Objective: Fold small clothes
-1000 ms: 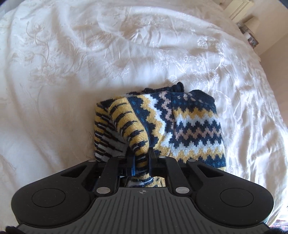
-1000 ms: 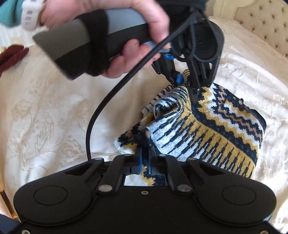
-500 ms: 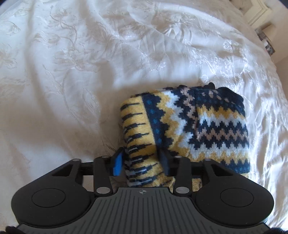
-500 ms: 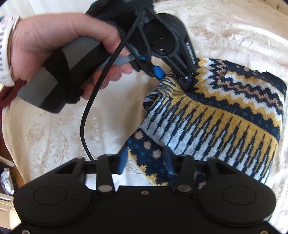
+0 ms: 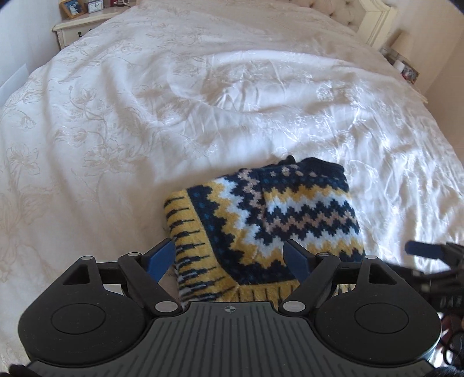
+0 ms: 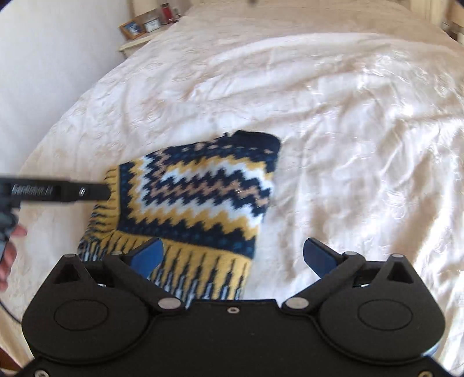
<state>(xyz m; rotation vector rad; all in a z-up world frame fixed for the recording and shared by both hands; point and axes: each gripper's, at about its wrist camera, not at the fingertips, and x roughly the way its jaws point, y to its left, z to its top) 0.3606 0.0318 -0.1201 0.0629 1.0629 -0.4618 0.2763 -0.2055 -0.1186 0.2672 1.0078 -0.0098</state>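
Observation:
A folded knit sweater (image 5: 261,226) with navy, yellow and white zigzags lies on the white bedspread (image 5: 174,116). My left gripper (image 5: 229,258) hangs over its near edge, jaws opening. The blue pads (image 5: 162,255) stand apart on either side of the cloth without pressing it. In the right wrist view the same sweater (image 6: 197,197) lies ahead and to the left. My right gripper (image 6: 233,255) is opening wide over its near right corner, gripping nothing. The left gripper's black finger (image 6: 58,191) reaches in from the left edge, with a hand (image 6: 8,252) behind it.
A bedside table (image 5: 87,20) with picture frames and a clock stands at the far left corner of the bed. The headboard (image 5: 371,23) and a second bedside table (image 5: 406,66) are at the far right. Wrinkled bedspread (image 6: 348,130) stretches all around the sweater.
Both grippers were shut on the sweater's edge and have let go and spread apart. The right gripper swung to the right and rolled level. The sweater now lies flat and folded.

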